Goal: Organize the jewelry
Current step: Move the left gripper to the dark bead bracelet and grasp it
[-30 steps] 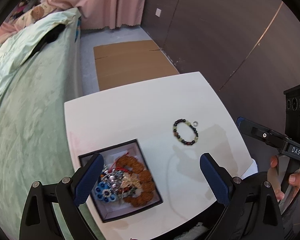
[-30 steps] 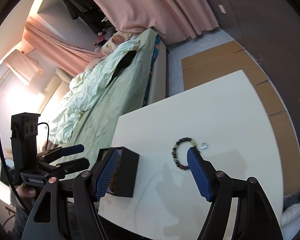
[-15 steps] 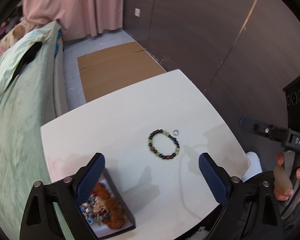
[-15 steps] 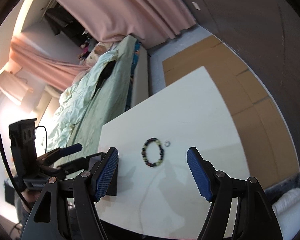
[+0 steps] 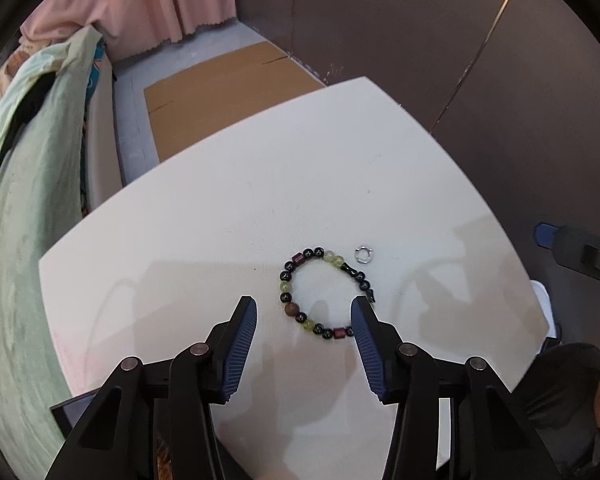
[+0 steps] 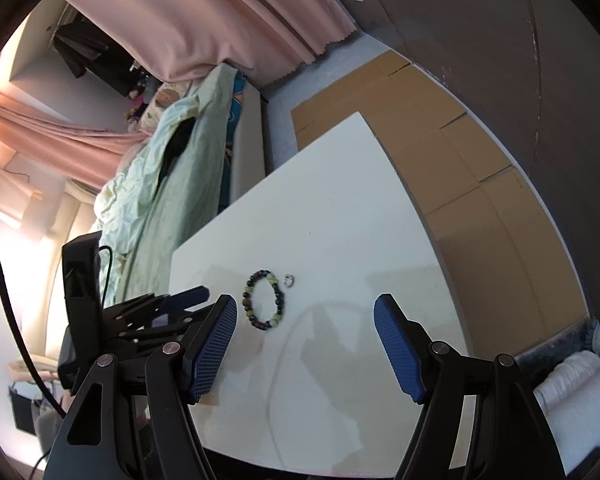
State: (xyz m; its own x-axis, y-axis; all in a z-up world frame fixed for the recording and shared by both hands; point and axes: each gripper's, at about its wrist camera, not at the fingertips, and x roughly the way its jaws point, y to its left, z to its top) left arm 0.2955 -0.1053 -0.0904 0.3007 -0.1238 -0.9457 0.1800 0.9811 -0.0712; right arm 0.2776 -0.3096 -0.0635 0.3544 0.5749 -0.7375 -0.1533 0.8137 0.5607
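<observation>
Left wrist view: left gripper (image 5: pixel 304 314) closing (nothing pinched yet) over beaded bracelet (image 5: pixel 327 293). Light, limp; take its 6 o'clock strand. Right gripper (image 6: pixel 305 310) wide, empty.

I see a white tabletop (image 5: pixel 228 216) beside a bed with a pale green blanket (image 5: pixel 16 208). Flat brown cardboard (image 5: pixel 220 84) lies on the grey floor, near a pink curtain (image 6: pixel 204 12) and dark wall (image 5: pixel 420 20).

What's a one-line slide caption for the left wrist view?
Left gripper, jaws closing, descends over a beaded bracelet lying beside a small silver ring on the white table.
</observation>
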